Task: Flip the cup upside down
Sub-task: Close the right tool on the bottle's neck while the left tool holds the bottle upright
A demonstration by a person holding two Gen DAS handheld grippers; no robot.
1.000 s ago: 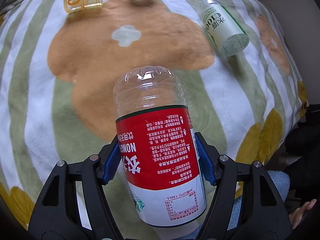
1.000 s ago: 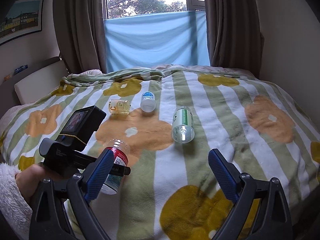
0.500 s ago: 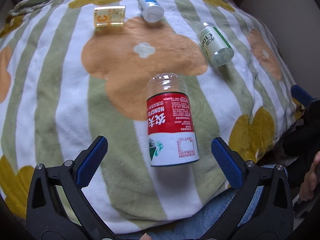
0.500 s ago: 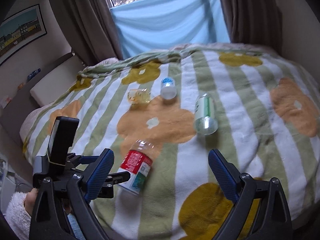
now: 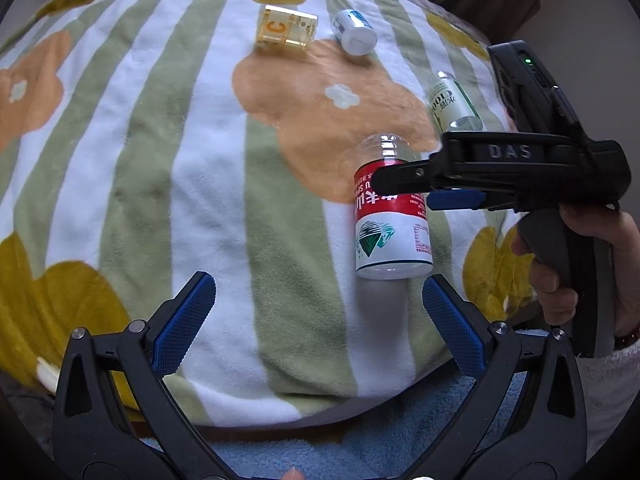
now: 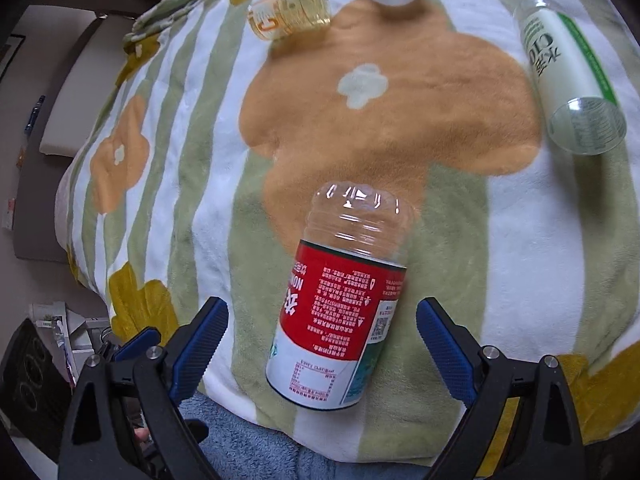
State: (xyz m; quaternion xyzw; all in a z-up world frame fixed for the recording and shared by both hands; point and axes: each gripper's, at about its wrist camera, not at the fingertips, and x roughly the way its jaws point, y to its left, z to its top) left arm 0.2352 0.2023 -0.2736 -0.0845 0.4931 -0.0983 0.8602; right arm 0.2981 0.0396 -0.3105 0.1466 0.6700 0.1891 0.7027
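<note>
Lying on its side low on the striped flower blanket (image 5: 160, 128), your red-labelled cup (image 6: 340, 312) sits at lower centre of the right wrist view, clear ribbed end toward the top of the frame. Your right gripper (image 6: 320, 344) is spread wide, its blue pads flanking the cup's lower half without touching it. Your left gripper (image 5: 316, 320) is also wide and holds nothing; the cup (image 5: 390, 216) lies just above its right pad. Toward the top lie a yellow cup (image 5: 286, 32), a white cup (image 5: 354, 32) and a green-labelled cup (image 5: 452, 100).
</note>
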